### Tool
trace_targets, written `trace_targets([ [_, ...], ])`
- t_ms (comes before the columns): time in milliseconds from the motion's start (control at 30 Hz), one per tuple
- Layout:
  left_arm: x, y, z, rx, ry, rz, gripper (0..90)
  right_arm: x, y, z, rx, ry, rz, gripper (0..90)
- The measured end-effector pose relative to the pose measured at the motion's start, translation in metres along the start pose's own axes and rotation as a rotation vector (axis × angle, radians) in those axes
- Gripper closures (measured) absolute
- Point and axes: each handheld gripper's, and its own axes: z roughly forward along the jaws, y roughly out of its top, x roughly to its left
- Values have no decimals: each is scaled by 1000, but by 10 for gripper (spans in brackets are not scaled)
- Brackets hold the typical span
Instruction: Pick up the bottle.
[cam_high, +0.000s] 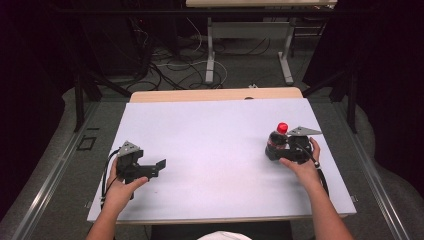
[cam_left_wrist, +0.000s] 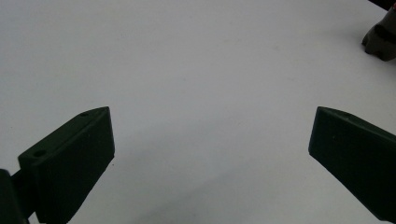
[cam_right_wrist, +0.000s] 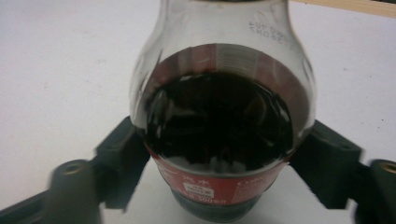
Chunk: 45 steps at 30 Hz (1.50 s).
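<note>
While right gripper (cam_right_wrist: 219, 186) clamps cola bottle (cam_right_wrist: 219, 126) low, round wet-look plastic may slip or tip; left gripper (cam_left_wrist: 210, 154) gapes idle.

Bright, evenly lit tabletop, dark surroundings, slightly blurred close-ups.

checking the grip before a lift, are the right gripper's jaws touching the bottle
Touching. In the right gripper view both black jaws of the right gripper press against the sides of the bottle.
</note>
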Motion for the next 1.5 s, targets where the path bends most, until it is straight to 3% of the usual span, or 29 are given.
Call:
trace_targets([
  [167,1,-1,2,-6,8,0,6,4,1,-2,3,-23,-17,282],
  [233,0,-1,2,-5,7,-1,7,3,2,-2,4,-34,-53,284],
  [367,-1,-2,3,3,6,10,8,5,2,-5,-15,-43,-45,290],
  [700,-4,-4,7,10,1,18,10,17,5,-9,-35,-22,-71,296],
  [767,-4,-4,8,8,1,20,11,21,8,-12,-33,-9,-63,296],
  [1267,-11,-2,7,3,-13,42,16,60,19,-26,-52,90,-151,296],
  [1500,-16,-1,6,-10,-26,47,29,83,21,-28,-48,144,-216,296],
])
